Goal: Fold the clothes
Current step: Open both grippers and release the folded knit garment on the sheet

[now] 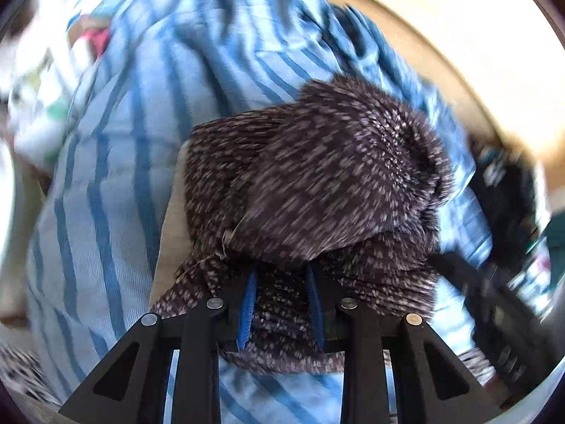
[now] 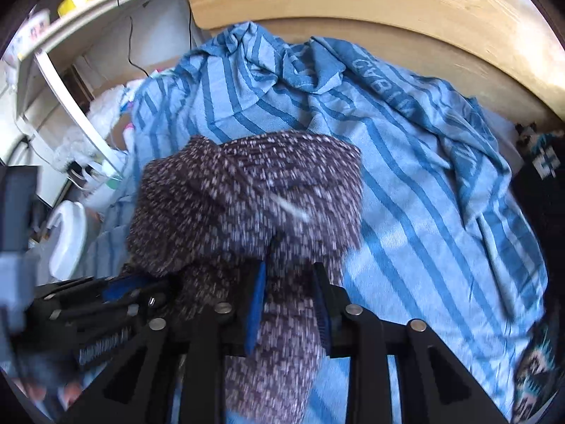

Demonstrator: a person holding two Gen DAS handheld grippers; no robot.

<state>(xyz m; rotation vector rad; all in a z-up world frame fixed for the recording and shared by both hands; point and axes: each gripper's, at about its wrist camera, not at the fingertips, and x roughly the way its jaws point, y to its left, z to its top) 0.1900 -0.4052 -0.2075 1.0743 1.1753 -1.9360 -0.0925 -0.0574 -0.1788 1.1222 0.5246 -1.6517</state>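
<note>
In the left wrist view, between the blue-padded fingers of the left gripper (image 1: 282,304), a dark speckled knit garment (image 1: 317,183) is pinched, its cloth running down between the pads and bunching into a loose hump just ahead of the fingertips. The knit lies on top of a light blue striped cloth (image 1: 141,141), which fills most of the frame and spreads out to the left and behind. A pale wooden board (image 1: 441,35) rises beyond the cloth at the upper right, and a dark object, too blurred to name, sits at the right edge. The whole frame is smeared with motion. In the right wrist view, the right gripper (image 2: 289,304) likewise has its blue pads closed on a strip of the same speckled knit garment (image 2: 247,194), which hangs down between the fingers and mounds up in front of them. The left gripper (image 2: 106,296) shows at the lower left, lying sideways and touching the knit's left edge. Under the knit, the striped cloth (image 2: 423,176) is rumpled, with darker blue folds and lettering near its far edge, against the wooden board (image 2: 388,7). A white shelf (image 2: 88,17) with small items stands at the upper left.
</note>
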